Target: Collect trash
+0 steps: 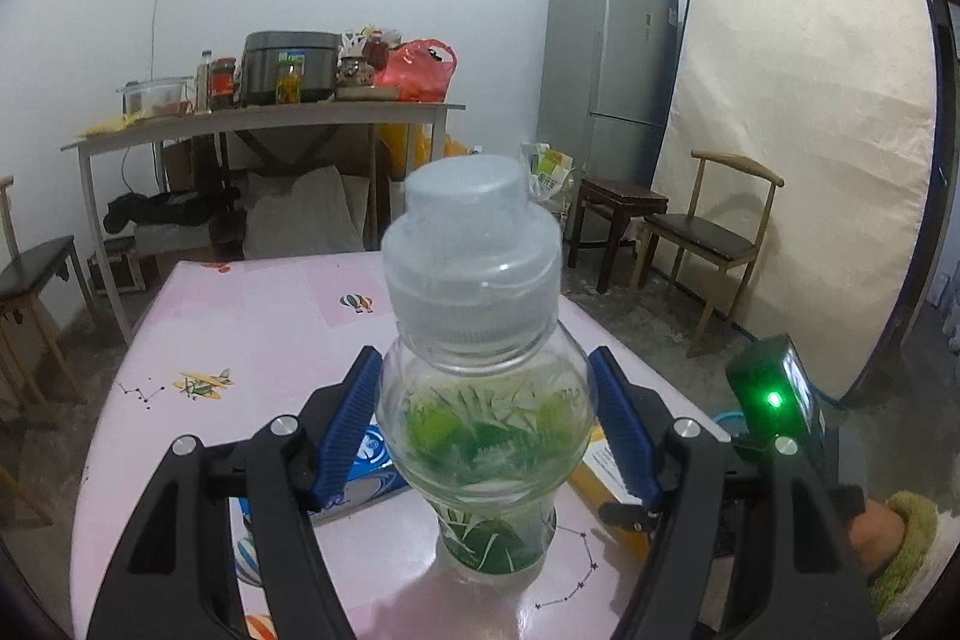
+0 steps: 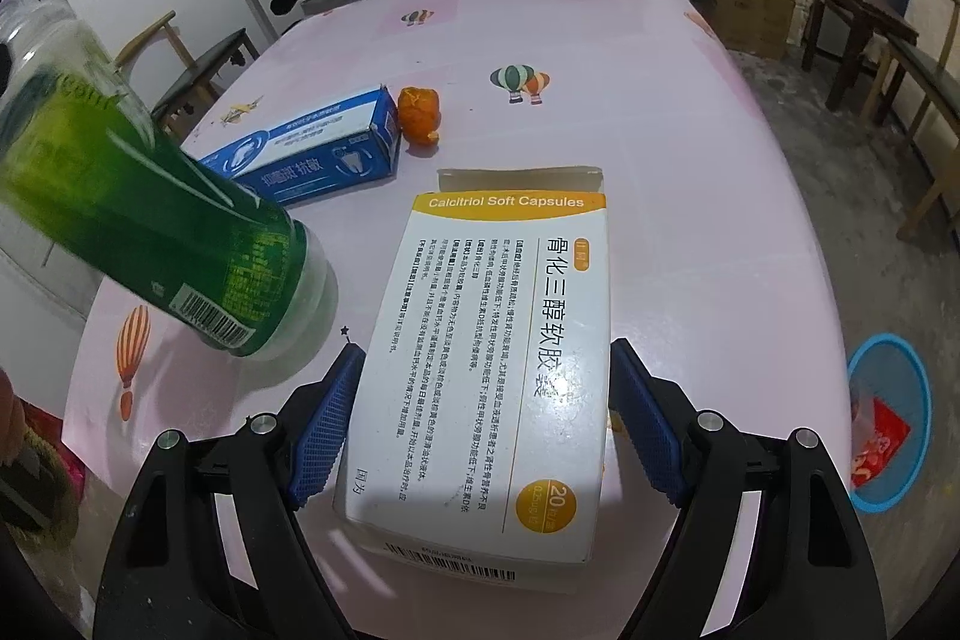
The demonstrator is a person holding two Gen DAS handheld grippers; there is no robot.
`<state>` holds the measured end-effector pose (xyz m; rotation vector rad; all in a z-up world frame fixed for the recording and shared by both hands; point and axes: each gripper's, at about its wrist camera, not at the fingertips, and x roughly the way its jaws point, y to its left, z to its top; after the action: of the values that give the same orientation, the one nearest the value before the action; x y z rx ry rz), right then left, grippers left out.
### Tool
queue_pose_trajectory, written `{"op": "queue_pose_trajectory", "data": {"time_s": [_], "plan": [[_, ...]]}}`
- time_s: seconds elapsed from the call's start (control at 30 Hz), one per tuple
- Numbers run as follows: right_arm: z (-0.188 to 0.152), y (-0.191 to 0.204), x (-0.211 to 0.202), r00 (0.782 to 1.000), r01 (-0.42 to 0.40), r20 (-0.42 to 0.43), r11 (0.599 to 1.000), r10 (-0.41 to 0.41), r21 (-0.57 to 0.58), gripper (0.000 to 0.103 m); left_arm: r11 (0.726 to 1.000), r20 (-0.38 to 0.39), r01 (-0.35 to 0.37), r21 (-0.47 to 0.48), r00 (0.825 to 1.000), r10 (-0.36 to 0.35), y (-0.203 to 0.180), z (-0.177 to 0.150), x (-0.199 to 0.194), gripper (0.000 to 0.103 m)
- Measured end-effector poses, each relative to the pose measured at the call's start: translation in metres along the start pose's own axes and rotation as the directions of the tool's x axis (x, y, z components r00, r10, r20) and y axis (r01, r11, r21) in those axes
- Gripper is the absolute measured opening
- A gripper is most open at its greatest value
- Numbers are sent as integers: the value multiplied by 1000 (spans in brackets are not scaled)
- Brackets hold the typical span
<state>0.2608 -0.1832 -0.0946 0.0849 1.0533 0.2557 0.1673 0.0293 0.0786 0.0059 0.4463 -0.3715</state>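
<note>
The green-labelled plastic bottle (image 1: 486, 400) fills the centre of the left wrist view, its pale translucent cap (image 1: 474, 256) toward the camera's far side. The left gripper (image 1: 486, 412) pinches it, both blue ribbed pads (image 1: 345, 436) pressed against the bulge below the cap. In the right wrist view the same bottle (image 2: 156, 226) hangs tilted at the left of the frame, its base lifted clear of the pink tabletop (image 2: 690, 160).

The white and yellow capsule box (image 2: 486, 370), printed "Calcitriol Soft Capsules", lies flat in the lower centre of the right wrist view with its end flap open at the far side. The right gripper (image 2: 486, 418) straddles it with its jaws spread; the left-hand pad lies against the box edge, while the right-hand pad looks just clear of it, so whether it grips cannot be told.

Farther up the tabletop, left of centre, lies a blue toothpaste box (image 2: 312, 148), and touching or just beside its right end sits a piece of orange peel (image 2: 420, 115). At the right edge of the frame, on the floor, stands a blue-rimmed bin (image 2: 888, 424) with red wrapping inside.

Beyond the tabletop in the left wrist view, a grey refrigerator (image 1: 606, 64) stands beside a mattress (image 1: 798, 160) leaning on the wall, with a wooden chair (image 1: 714, 232) in front.
</note>
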Motion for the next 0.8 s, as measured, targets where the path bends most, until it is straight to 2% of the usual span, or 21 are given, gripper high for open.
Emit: {"op": "queue_pose_trajectory", "data": {"time_s": [0.23, 0.4, 0.5, 0.63, 0.8], "plan": [[1, -2, 0, 1000, 5, -3, 1000, -5, -1, 77, 998, 5, -13, 54, 1000, 13, -12, -9, -12, 68], [3, -3, 1, 1000, 8, -11, 1000, -8, 7, 77, 999, -48, -20, 50, 999, 22, -16, -5, -7, 69], [4, -2, 1, 1000, 15, -18, 1000, -15, 1, 77, 997, -129, -40, 73, 990, 50, -19, -6, 6, 70], [5, -2, 1, 1000, 16, -21, 1000, -16, 5, 77, 999, -176, -19, 32, 984, 24, -14, -11, 15, 70], [4, -1, 2, 1000, 17, -23, 1000, -17, 4, 78, 1000, -183, -10, -19, 983, 7, -5, -12, 18, 70]]}}
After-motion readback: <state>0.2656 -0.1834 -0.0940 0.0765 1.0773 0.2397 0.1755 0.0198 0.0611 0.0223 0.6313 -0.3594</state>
